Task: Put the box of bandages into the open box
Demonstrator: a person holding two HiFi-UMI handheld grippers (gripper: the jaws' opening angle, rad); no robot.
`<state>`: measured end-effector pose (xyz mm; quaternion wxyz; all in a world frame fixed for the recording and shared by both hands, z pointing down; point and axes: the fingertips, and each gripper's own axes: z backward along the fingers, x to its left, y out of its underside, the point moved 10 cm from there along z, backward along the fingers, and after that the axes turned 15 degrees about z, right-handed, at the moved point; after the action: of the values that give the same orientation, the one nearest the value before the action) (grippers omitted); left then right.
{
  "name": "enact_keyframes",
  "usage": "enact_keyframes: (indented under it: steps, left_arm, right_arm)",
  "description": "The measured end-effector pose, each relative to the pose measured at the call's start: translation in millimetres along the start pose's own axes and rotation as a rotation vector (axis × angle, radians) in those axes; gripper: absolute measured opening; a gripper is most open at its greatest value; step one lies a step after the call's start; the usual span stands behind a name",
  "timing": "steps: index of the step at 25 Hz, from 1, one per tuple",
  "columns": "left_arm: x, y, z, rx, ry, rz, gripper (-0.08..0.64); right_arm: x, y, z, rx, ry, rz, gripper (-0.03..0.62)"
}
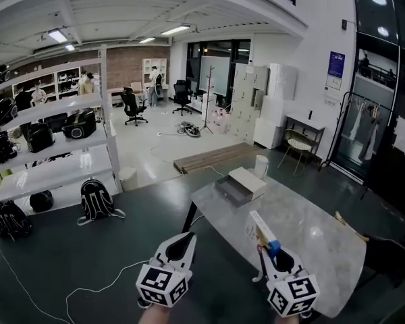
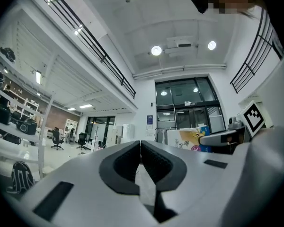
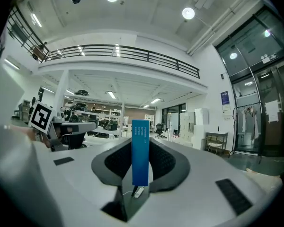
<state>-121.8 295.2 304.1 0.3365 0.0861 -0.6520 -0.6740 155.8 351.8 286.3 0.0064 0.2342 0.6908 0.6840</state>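
Your right gripper (image 1: 273, 258) clamps the box of bandages (image 1: 260, 231) upright, your left gripper (image 1: 181, 247) is closed and empty, and the open box (image 1: 237, 186) sits across the table (image 1: 314, 229).

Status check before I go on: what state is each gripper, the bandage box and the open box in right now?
left gripper: jaws shut, nothing between them.
right gripper: shut on the box of bandages.
box of bandages: gripped edge-on between the pads, held above the table's near end, not yet in the open box.
open box: open, resting at the far end of the marble table.
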Motion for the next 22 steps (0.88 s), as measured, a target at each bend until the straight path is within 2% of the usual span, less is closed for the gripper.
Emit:
enact_keyframes:
  steps: [7, 15, 22]
  left_arm:
    - [34.3, 4.2, -16.9, 0.021, 0.015, 0.031, 0.014]
    - [75.4, 14.1, -46.1, 0.008, -0.012, 0.064, 0.014]
    - [107.3, 26.9, -114.3, 0.050, 0.018, 0.078, 0.014]
  right_arm:
    - [8.4, 6.4, -29.4, 0.063, 0.015, 0.001, 0.101]
    - [-1.9, 14.5, -78.4, 0.061, 0.015, 0.028, 0.101]
    - [-34.4, 24.2, -137.9, 0.029, 0.061, 0.008, 0.101]
